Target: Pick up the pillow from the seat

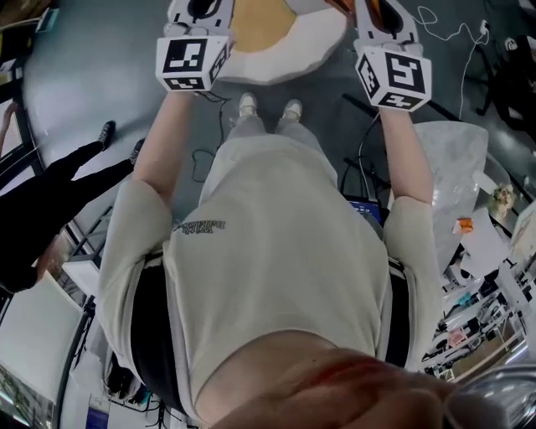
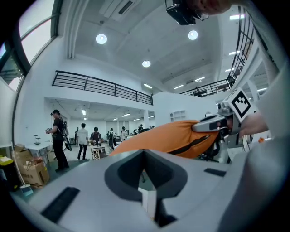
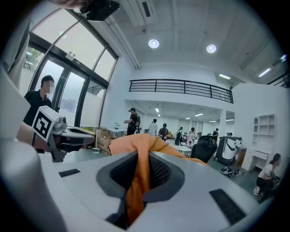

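Note:
The orange pillow [image 2: 172, 136] hangs in the air between my two grippers, stretched across the left gripper view. My right gripper [image 3: 138, 181] is shut on a fold of its orange cloth [image 3: 136, 149], which runs down through the jaws. My left gripper [image 2: 147, 181] is shut at the pillow's other end, with a white strip pinched in the narrow gap. In the head view both grippers, left [image 1: 199, 12] and right [image 1: 381, 12], are held out in front, above the round white seat [image 1: 293, 50] with a tan middle. Most of the pillow is cut off at that view's top edge.
A person in black [image 1: 50, 201] stands close at the left. Cables [image 1: 452, 29] lie on the grey floor, and a cluttered table [image 1: 486, 251] is at the right. Several people [image 2: 58, 136] stand further off in the hall, near a black chair [image 3: 204, 149].

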`<state>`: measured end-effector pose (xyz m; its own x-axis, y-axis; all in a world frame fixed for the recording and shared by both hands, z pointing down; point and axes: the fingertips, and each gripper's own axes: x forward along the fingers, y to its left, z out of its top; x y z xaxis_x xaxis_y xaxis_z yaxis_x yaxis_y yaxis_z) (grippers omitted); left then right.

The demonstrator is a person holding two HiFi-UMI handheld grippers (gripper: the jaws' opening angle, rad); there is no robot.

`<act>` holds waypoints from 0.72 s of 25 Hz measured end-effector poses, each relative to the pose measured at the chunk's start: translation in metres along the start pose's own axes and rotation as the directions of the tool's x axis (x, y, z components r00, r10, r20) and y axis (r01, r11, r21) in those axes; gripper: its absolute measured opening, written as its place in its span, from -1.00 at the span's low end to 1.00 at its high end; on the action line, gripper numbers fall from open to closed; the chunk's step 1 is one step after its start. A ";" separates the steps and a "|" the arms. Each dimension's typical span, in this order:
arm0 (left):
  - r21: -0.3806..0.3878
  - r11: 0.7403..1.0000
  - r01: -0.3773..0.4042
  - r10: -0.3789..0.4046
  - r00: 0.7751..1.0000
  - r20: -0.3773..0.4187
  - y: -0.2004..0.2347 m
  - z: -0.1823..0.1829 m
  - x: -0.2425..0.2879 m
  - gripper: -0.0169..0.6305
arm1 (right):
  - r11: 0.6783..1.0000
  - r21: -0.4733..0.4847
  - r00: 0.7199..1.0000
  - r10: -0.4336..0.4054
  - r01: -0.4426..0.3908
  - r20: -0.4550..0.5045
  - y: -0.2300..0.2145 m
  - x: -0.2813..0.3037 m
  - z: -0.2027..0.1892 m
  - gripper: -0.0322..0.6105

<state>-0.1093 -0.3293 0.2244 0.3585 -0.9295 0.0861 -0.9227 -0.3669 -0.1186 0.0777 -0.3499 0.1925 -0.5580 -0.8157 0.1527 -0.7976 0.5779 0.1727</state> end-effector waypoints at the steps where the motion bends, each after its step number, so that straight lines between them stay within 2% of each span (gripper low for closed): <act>1: 0.013 1.000 0.000 0.000 1.000 0.011 0.000 0.010 -0.007 -0.92 | 1.000 -0.003 1.000 0.002 -0.002 0.016 0.004 -0.006 0.010 -0.75; 7: 0.084 0.996 -0.003 -0.006 0.995 0.103 -0.014 0.053 -0.046 -0.92 | 1.000 0.027 0.993 0.009 -0.012 0.116 0.024 -0.047 0.051 -0.75; 12: 0.034 0.999 -0.009 0.002 0.982 0.187 -0.038 0.068 -0.074 -0.92 | 1.000 0.020 0.983 0.011 -0.015 0.181 0.043 -0.079 0.060 -0.74; 18: -0.001 1.000 -0.021 0.021 0.981 0.194 -0.050 0.060 -0.097 -0.92 | 0.999 0.025 0.981 0.026 -0.031 0.194 0.065 -0.099 0.051 -0.74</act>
<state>-0.0898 -0.2234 0.1630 0.3601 -0.9265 -0.1095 -0.9301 -0.3474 -0.1192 0.0696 -0.2333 0.1391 -0.6123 -0.7898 -0.0347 -0.7852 0.6025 0.1431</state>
